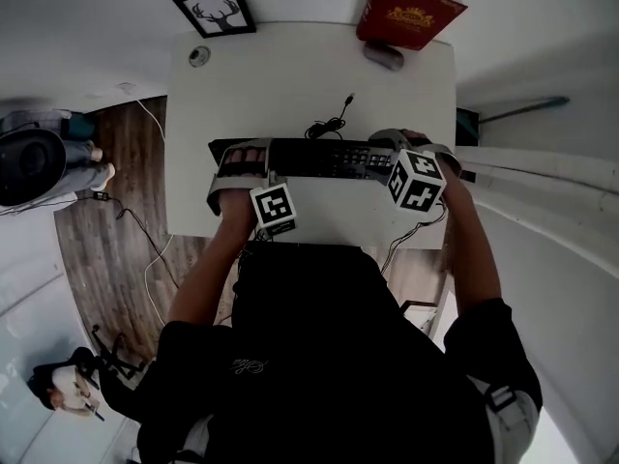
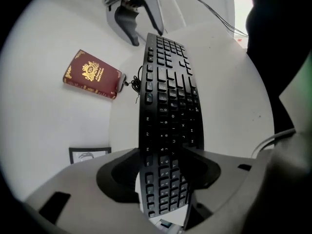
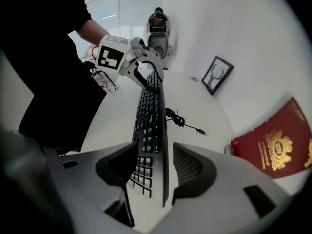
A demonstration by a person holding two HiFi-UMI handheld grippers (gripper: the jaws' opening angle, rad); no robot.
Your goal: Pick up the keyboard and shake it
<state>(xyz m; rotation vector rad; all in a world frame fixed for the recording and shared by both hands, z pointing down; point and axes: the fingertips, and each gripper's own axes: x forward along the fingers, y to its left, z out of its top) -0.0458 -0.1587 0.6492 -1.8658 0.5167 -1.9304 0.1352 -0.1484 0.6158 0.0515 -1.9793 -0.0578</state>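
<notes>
A black keyboard point(image 1: 319, 158) lies across the white table point(image 1: 290, 75), its cable point(image 1: 329, 124) coiled behind it. My left gripper point(image 1: 242, 159) is at its left end. In the left gripper view the keyboard point(image 2: 168, 96) runs between the jaws of that gripper point(image 2: 161, 172) and both pads meet its edges. My right gripper point(image 1: 397, 153) is at the right end. In the right gripper view the keyboard point(image 3: 151, 111) stands edge-on between the widely parted jaws of that gripper point(image 3: 153, 167), with a gap beside it. The left gripper point(image 3: 141, 65) clamps the far end.
A red book point(image 1: 411, 8) stands at the table's back right, over a small grey object point(image 1: 382, 56). A framed deer picture point(image 1: 215, 10) leans at the back left, near a small round disc point(image 1: 199, 56). The table's front edge runs just behind the grippers. Cables trail on the wooden floor point(image 1: 116, 249).
</notes>
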